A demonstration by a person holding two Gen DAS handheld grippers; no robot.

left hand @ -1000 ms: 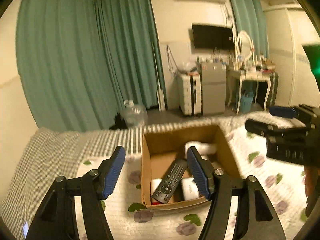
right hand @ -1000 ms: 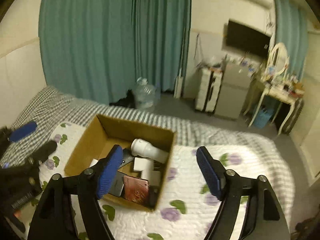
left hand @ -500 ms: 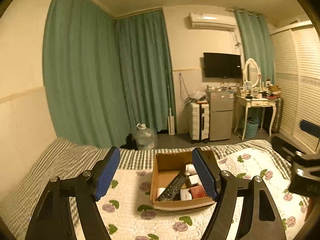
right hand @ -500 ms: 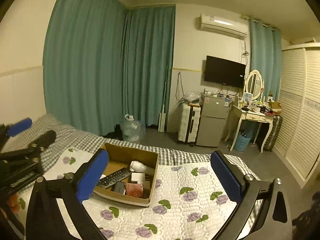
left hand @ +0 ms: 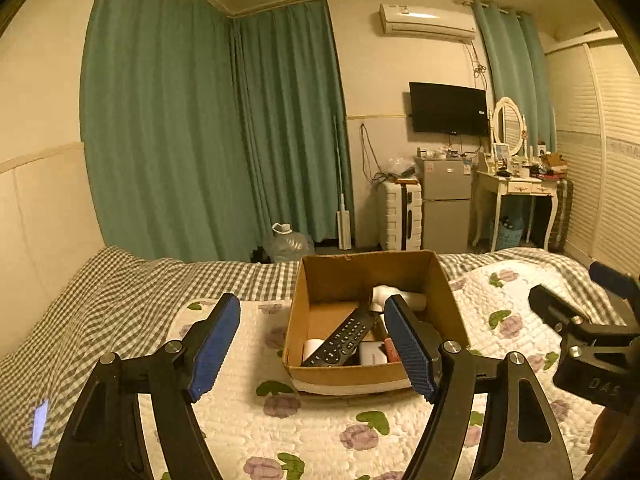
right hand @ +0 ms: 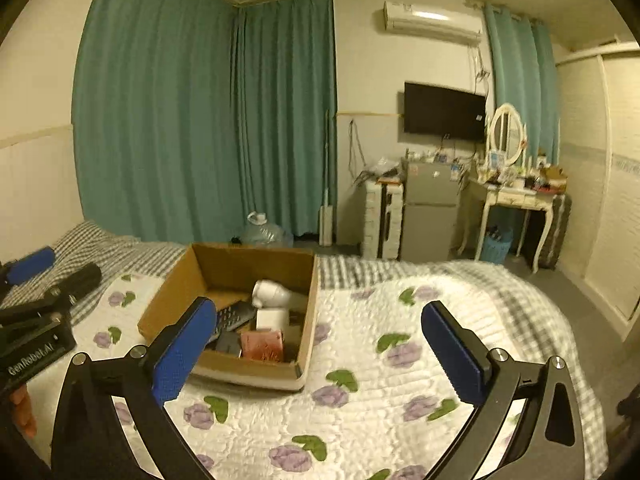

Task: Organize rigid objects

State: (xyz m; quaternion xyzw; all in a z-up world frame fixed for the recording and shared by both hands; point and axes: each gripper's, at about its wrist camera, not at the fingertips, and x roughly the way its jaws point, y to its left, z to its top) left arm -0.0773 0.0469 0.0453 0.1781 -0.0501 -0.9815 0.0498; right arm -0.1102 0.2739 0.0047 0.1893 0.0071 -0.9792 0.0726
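One cardboard box (left hand: 370, 374), one remote (left hand: 340, 338), two tongs (left hand: 316, 350).

My left finger (left hand: 408, 348) covers the right part of the cardboard box (left hand: 316, 308), hiding part of the white bottle (left hand: 400, 294) and the small red thing (left hand: 391, 350). The remote (right hand: 234, 314) is partly behind my other finger (right hand: 184, 350). Clutter on the dressing table (right hand: 516, 194) is too small to identify.

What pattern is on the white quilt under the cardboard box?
Purple flowers with green leaves on the white quilt, clearest in the right wrist view.
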